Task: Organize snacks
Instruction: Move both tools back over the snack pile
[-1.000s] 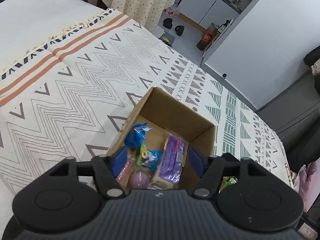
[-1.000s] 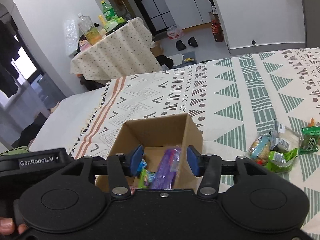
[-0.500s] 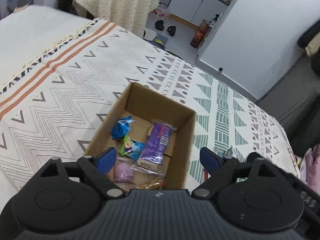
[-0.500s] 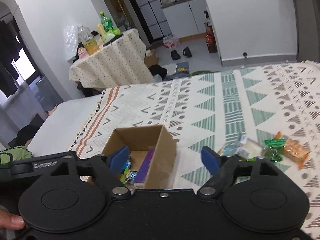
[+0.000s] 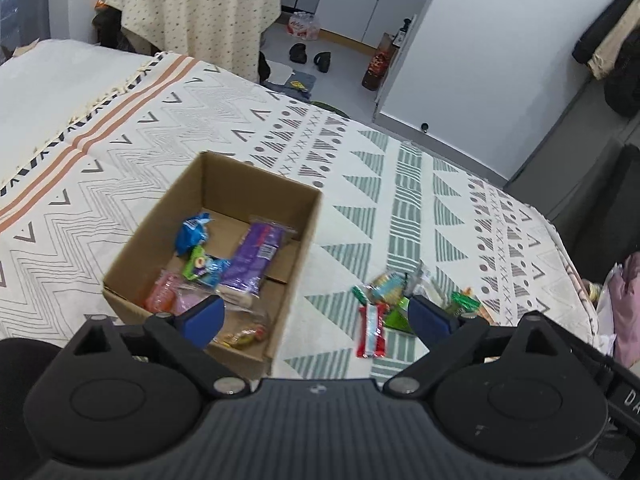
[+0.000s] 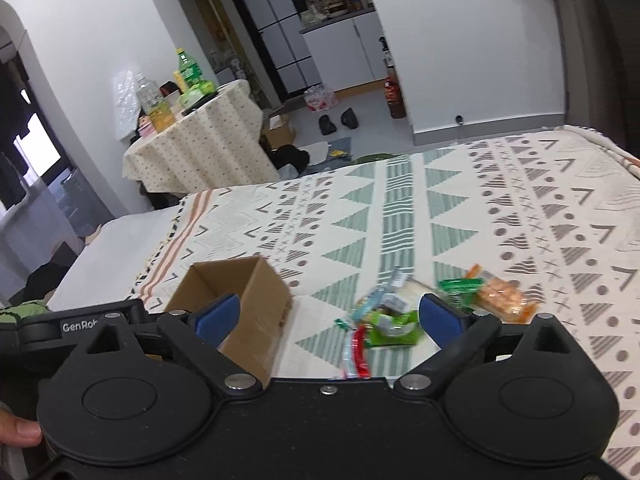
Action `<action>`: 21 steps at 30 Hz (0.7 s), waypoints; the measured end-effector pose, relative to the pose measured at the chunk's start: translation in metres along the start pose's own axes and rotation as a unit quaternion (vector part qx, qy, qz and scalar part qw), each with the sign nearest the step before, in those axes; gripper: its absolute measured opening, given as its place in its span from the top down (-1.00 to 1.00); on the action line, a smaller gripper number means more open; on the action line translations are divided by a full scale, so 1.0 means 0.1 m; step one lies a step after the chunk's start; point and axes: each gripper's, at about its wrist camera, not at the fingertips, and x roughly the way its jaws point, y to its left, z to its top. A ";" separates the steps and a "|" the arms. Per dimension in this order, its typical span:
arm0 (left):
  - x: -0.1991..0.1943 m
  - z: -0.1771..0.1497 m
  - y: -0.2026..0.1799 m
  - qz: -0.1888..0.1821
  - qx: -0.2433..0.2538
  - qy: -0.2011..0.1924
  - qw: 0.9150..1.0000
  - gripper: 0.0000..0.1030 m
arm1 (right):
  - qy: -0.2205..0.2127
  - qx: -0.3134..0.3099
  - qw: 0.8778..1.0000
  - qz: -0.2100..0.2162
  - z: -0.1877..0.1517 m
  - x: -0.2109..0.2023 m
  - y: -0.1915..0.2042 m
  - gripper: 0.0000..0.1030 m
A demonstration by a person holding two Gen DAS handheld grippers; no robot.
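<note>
**Both tongs spread wide above the bedspread, box beside the loose snacks**

My left gripper point(image 5: 316, 316) hangs with its blue-padded fingers point(image 5: 204, 317) spread far apart and nothing between them; its left pad sits over the near corner of the cardboard box point(image 5: 308, 240), its right pad over the snack pile; my right gripper point(image 6: 328, 316) is likewise splayed wide and empty, one blue pad in front of the box's near wall, the other just by the green wrappers; a fingertip of my hand point(image 6: 18, 432) shows at the lower left edge of the right wrist view.

The cardboard box stands open-topped on the patterned bedspread point(image 5: 120, 168); inside it lie a long purple packet point(image 5: 252, 260) along the middle, a blue packet point(image 5: 192, 234) to the left of that toward the far wall, a green-and-blue wrapper point(image 5: 202, 268) touching the purple packet's left side, and a pink packet point(image 5: 164, 294) at the near left corner; further clear-wrapped sweets lie at the box's near wall, partly hidden behind my left pad.

To the right of the box, apart from it, the loose snacks lie in a cluster on the bedspread; nearest the box is a red-and-white bar point(image 5: 372, 332); beyond it a bright green packet point(image 6: 394, 330), then a light blue biscuit pack point(image 5: 386, 286), and farthest from the box an orange cracker pack point(image 6: 502, 296); the cluster is motion-blurred, so I cannot read any label.

Beyond the bed, on the far side of the box, a round table with a dotted cloth point(image 6: 200, 148) carries bottles.
</note>
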 end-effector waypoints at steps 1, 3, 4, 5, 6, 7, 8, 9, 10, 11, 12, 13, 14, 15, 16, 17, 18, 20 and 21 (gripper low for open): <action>0.00 -0.03 -0.05 0.000 0.001 0.003 1.000 -0.90 | -0.001 0.001 1.000 0.000 -0.01 -0.02 -0.04 -0.90; 0.01 -0.07 -0.13 -0.001 0.004 0.005 1.000 -0.90 | 0.000 0.002 1.000 -0.002 -0.02 -0.06 -0.13 -0.91; 0.02 -0.09 -0.18 0.000 0.007 0.005 1.000 -0.90 | 0.001 0.003 1.000 -0.003 -0.03 -0.07 -0.18 -0.92; 0.02 -0.11 -0.23 0.000 0.010 0.006 1.000 -0.90 | 0.002 0.006 1.000 -0.005 -0.03 -0.08 -0.23 -0.92; 0.02 -0.13 -0.27 0.000 0.014 0.007 1.000 -0.90 | 0.003 0.009 1.000 -0.006 -0.04 -0.09 -0.26 -0.92; 0.03 -0.15 -0.32 0.000 0.019 0.007 1.000 -0.90 | 0.003 0.012 1.000 -0.006 -0.04 -0.11 -0.31 -0.92; 0.04 -0.17 -0.37 0.002 0.023 0.006 1.000 -0.90 | 0.002 0.016 1.000 -0.007 -0.05 -0.11 -0.35 -0.92; 0.05 -0.19 -0.41 0.004 0.025 0.007 1.000 -0.90 | 0.001 0.019 1.000 -0.007 -0.05 -0.13 -0.40 -0.92; 0.07 -0.21 -0.45 0.003 0.027 0.009 1.000 -0.90 | 0.000 0.025 1.000 -0.008 -0.06 -0.14 -0.45 -0.92; 0.08 -0.22 -0.48 0.001 0.027 0.009 1.000 -0.90 | 0.000 0.031 0.999 -0.009 -0.06 -0.14 -0.51 -0.92; 0.10 -0.24 -0.51 -0.003 0.027 0.009 1.000 -0.90 | 0.000 0.038 0.999 -0.008 -0.07 -0.13 -0.57 -0.92; 0.11 -0.26 -0.55 -0.005 0.028 0.008 1.000 -0.90 | 0.000 0.044 0.999 -0.006 -0.08 -0.13 -0.61 -0.92; 0.13 -0.27 -0.58 -0.006 0.029 0.008 1.000 -0.90 | 0.002 0.050 0.999 -0.005 -0.10 -0.11 -0.67 -0.92; 0.16 -0.29 -0.62 -0.007 0.031 0.009 0.999 -0.90 | 0.004 0.055 0.998 -0.005 -0.11 -0.09 -0.72 -0.92; 0.19 -0.30 -0.65 -0.007 0.032 0.010 0.999 -0.89 | 0.006 0.062 0.998 -0.006 -0.12 -0.08 -0.77 -0.92; 0.22 -0.31 -0.68 -0.006 0.032 0.009 0.999 -0.89 | 0.007 0.070 0.998 -0.003 -0.13 -0.06 -0.81 -0.92; 0.26 -0.32 -0.70 -0.004 0.030 0.009 0.999 -0.89 | 0.007 0.078 0.997 0.000 -0.15 -0.05 -0.86 -0.92; 0.33 -0.34 -0.75 -0.001 0.027 0.013 1.000 -0.89 | 0.011 0.095 0.995 0.001 -0.19 -0.02 -0.95 -0.92; 0.37 -0.35 -0.76 -0.001 0.028 0.014 1.000 -0.89 | 0.013 0.101 0.995 0.000 -0.20 0.00 -0.98 -0.92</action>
